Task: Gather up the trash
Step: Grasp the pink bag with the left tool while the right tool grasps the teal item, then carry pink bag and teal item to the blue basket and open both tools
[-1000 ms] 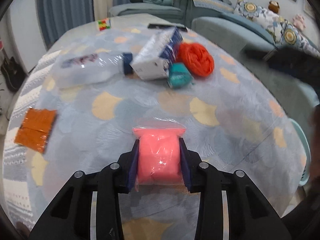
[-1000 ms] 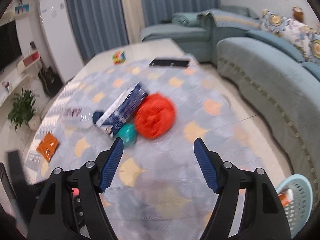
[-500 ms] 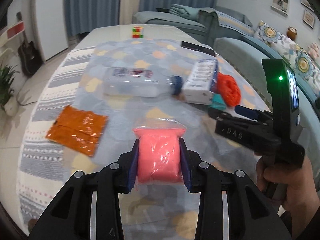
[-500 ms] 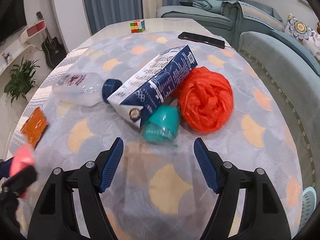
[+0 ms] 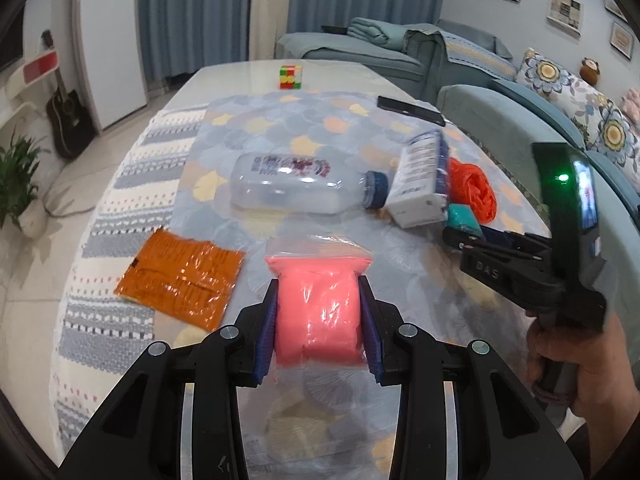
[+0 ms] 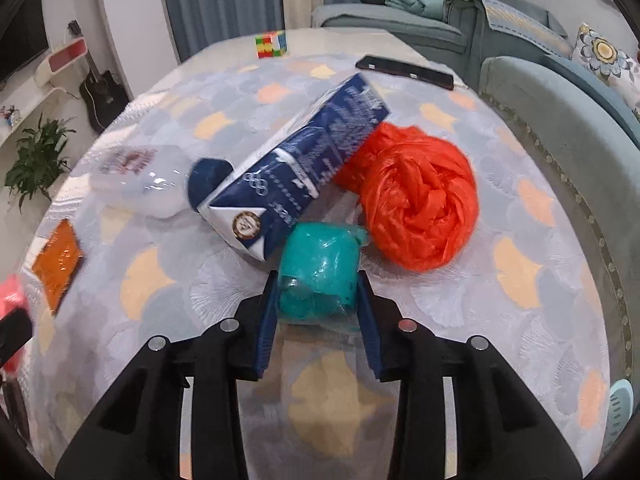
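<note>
Holding the pink bag (image 5: pixel 318 312) between its blue pads, your left gripper (image 5: pixel 319 326) sits at the lower middle of the left wrist view; the bag is a thin clear plastic pouch with soft pink filling, and it bulges a little where the pads squeeze it. I judge it light and soft, so a grip across its thick middle suits it, not the loose sealed flap at its top. In the right wrist view, your right gripper (image 6: pixel 318 306) has just been closing, and the teal bag (image 6: pixel 320 270) is now between its jaws, the pads pressing on both sides, in the middle of the frame. This bag looks the same kind: crinkled shiny film over a soft lump. It probably weighs little but the film may be slippery, so keep the squeeze on the fat part. It lies against the blue carton (image 6: pixel 300 176), which is stiff board with sharp folded corners and rests partly on the orange plastic bag (image 6: pixel 416 204), a crumpled ball at the centre right. Lifting the teal bag may disturb the carton. At the centre left lies the clear bottle (image 6: pixel 140 184) on its side, smooth and round, likely to roll. The orange wrapper (image 5: pixel 182 280) is flat foil at the centre left of the left wrist view, hard to pinch from the patterned tablecloth (image 6: pixel 500 312).
</note>
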